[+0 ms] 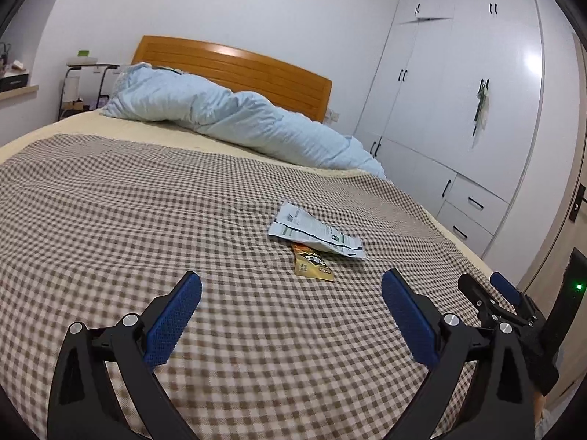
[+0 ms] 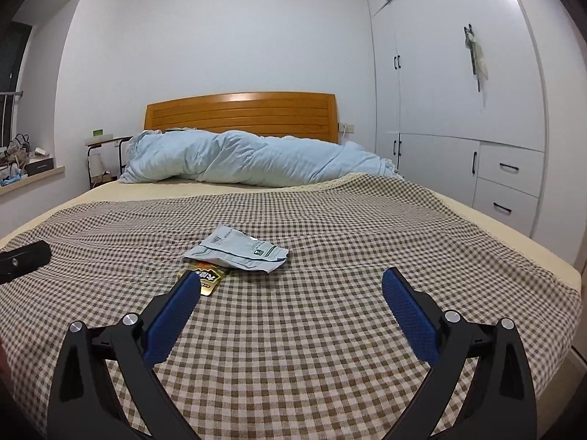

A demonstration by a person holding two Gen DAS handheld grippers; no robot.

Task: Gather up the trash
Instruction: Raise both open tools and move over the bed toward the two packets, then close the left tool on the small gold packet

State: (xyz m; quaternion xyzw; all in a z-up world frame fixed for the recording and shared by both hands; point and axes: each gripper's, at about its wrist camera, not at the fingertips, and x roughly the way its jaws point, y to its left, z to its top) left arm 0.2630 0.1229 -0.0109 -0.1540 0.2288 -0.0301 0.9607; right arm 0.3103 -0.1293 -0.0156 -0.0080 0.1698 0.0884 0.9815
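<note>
A crumpled white plastic wrapper (image 1: 315, 231) lies on the checked bedspread (image 1: 146, 201), partly over a gold and orange snack packet (image 1: 312, 264). My left gripper (image 1: 291, 282) is open and empty, just short of the packet. The right gripper (image 1: 491, 286) shows at the right edge of the left wrist view. In the right wrist view the white wrapper (image 2: 238, 249) and gold packet (image 2: 209, 278) lie ahead and left. My right gripper (image 2: 291, 282) is open and empty, its left fingertip in front of the packet.
A rolled light blue duvet (image 2: 256, 157) lies across the bed before the wooden headboard (image 2: 238, 110). White wardrobes with drawers (image 2: 458, 110) stand to the right. A small side table (image 2: 99, 154) and a cluttered sill (image 2: 22, 165) are on the left.
</note>
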